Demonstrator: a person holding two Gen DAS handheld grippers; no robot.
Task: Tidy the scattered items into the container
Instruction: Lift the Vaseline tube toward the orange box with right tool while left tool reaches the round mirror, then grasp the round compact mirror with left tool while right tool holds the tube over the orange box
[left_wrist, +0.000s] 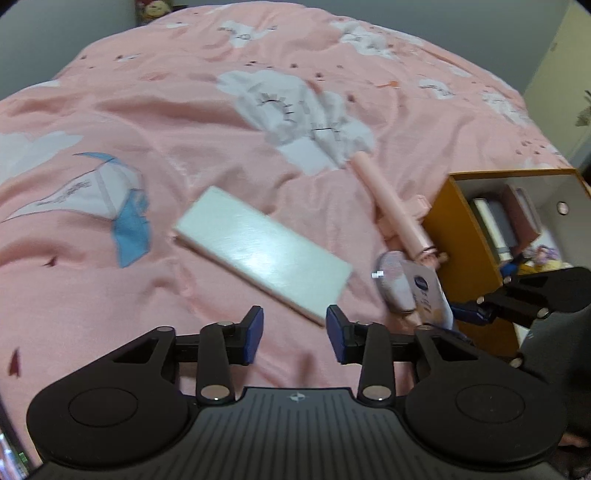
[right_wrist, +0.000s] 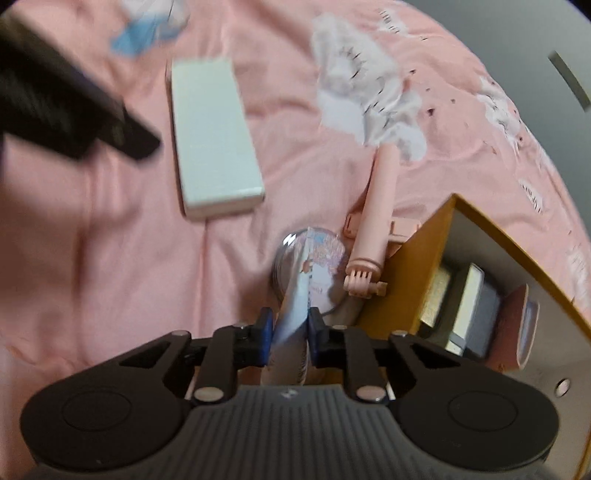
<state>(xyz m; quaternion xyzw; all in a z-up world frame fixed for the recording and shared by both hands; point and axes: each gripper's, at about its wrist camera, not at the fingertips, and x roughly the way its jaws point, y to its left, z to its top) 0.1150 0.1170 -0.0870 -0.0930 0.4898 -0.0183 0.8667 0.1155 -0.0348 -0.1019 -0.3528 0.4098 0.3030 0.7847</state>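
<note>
Pink bed (left_wrist: 110, 258), orange box (right_wrist: 402, 266) just right of the right hand-held gripper (right_wrist: 290, 332) clenched on a tube (right_wrist: 295, 306), probably hand cream, pointing forward; left hand-held gripper (left_wrist: 295, 332) released, farther.

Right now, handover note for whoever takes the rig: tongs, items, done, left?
Right tongs: shut on the tube, next to the box.
Left tongs: open, holding nothing, just short of the white case.
On the bed: white case, pink stick against the box wall, round tin beside it, under the tube.
Done: several items already lie in the box.
Left: drop the tube in, then tin, stick, case.
</note>
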